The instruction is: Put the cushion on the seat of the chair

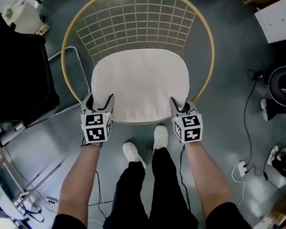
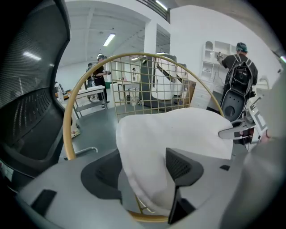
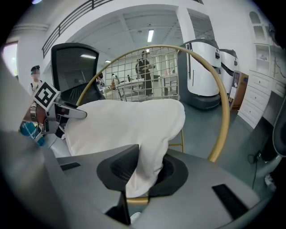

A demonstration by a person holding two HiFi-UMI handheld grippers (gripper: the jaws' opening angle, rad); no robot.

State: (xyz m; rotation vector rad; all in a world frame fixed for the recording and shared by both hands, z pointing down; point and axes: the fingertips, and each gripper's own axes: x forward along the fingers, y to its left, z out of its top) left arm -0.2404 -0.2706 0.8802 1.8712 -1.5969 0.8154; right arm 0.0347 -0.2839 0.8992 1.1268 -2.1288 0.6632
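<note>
Seemingly cushion (image 1: 141,83) rests on chair (image 1: 144,14), left claw (image 1: 100,99) spread, right claw (image 1: 180,104) pinching it.

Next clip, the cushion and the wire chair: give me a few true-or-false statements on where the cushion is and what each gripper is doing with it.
1. The white cushion lies over the seat of the gold wire chair. True.
2. The right gripper is open and clear of the cushion. False: its jaws are pinched on the cushion's near corner.
3. The left gripper has its jaws apart, with the cushion's edge between them. True.
4. Both grippers are at the chair's backrest. False: they are at the seat's front edge, nearest the person.
</note>
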